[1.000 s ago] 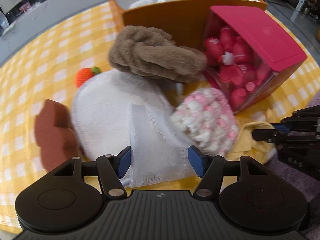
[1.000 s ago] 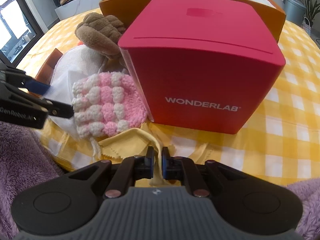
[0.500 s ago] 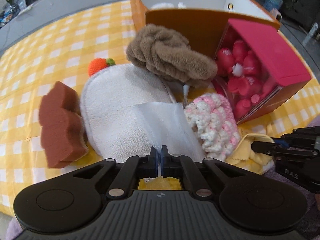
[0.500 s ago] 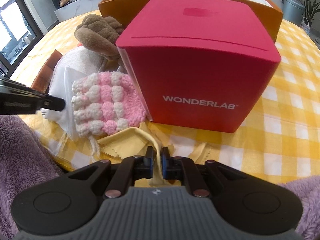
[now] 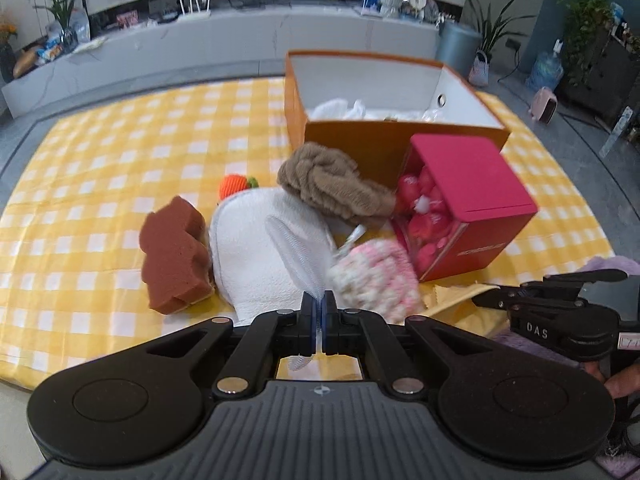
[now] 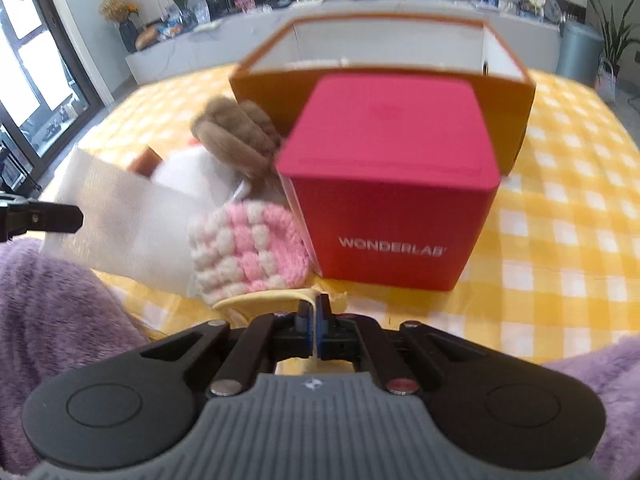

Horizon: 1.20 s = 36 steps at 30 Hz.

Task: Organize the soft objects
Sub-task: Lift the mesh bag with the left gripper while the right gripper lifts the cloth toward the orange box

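My left gripper (image 5: pixel 319 300) is shut on a thin white gauze cloth (image 5: pixel 296 252) and holds it lifted; the cloth also shows in the right wrist view (image 6: pixel 120 216). My right gripper (image 6: pixel 315 312) is shut on a yellow cloth (image 6: pixel 264 302), raised off the table. A pink-and-white crochet pad (image 5: pixel 372 280), a white towel pad (image 5: pixel 256 248), a brown plush piece (image 5: pixel 328 184), a brown sponge (image 5: pixel 172 256) and a small orange knitted carrot (image 5: pixel 234 185) lie on the yellow checked tablecloth (image 5: pixel 120 152). An open orange box (image 5: pixel 360 136) stands behind them with white soft items inside.
A red WONDERLAB box (image 6: pixel 392 184) lies on its side in front of the orange box, holding pink packets (image 5: pixel 424 216). Purple fleece (image 6: pixel 60 312) lies at the near table edge. The tablecloth stretches bare to the left (image 5: pixel 80 200) and right (image 6: pixel 560 240).
Both grippers have risen and pulled back, so the table looks farther away. The left, open a second ago, closed on the gauze and lifted it. The right lifted the yellow cloth.
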{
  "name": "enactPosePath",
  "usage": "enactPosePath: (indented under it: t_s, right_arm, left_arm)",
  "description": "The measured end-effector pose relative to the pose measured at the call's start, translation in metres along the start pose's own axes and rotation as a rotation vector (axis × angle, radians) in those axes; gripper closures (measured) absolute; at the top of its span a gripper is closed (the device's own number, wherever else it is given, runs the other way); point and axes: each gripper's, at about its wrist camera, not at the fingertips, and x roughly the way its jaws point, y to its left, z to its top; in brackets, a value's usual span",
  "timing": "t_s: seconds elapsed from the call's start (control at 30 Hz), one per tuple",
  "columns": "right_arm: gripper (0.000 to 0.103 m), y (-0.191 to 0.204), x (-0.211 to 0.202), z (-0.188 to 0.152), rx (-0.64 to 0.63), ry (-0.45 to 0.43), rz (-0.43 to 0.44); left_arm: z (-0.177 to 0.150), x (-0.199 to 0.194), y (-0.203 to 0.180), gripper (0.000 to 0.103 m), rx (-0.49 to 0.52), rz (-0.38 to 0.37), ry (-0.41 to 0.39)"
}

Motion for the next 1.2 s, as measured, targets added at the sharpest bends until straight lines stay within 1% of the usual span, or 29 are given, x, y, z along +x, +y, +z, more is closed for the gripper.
enactPosePath:
  t_s: [0.17,0.33,0.57,0.7,0.8,0.9,1.07,1.2]
  right_arm:
    - [0.103,0.006,-0.034,0.007,-0.021,-0.085,0.002]
    - [0.103,0.01,-0.059,0.01,-0.033,-0.142,0.005]
    - [0.103,0.011,-0.081,0.014,-0.044,-0.192,-0.002]
    - [0.103,0.011,-0.091,0.021,-0.058,-0.226,-0.008]
    - [0.103,0.009,-0.1,0.031,-0.075,-0.254,0.001]
    - [0.103,0.007,-0.109,0.048,-0.111,-0.29,-0.007]
    - [0.103,-0.004,-0.119,0.088,-0.106,-0.325,0.012]
    - [0.103,-0.014,-0.124,0.121,-0.107,-0.37,-0.009]
  left_arm:
    - [-0.006,-0.024,-0.009,0.101,-0.012,0.037,-0.059]
    - [-0.007,-0.039,-0.014,0.101,-0.016,0.023,-0.097]
    - [-0.004,-0.058,-0.023,0.101,0.015,0.009,-0.154]
    - [0.002,-0.065,-0.025,0.101,0.038,0.005,-0.174]
    - [0.014,-0.073,-0.025,0.101,0.068,0.0,-0.193]
    - [0.031,-0.084,-0.025,0.101,0.106,0.012,-0.226]
    - [0.064,-0.093,-0.029,0.101,0.174,0.005,-0.275]
    - [0.09,-0.086,-0.039,0.101,0.232,0.024,-0.316]
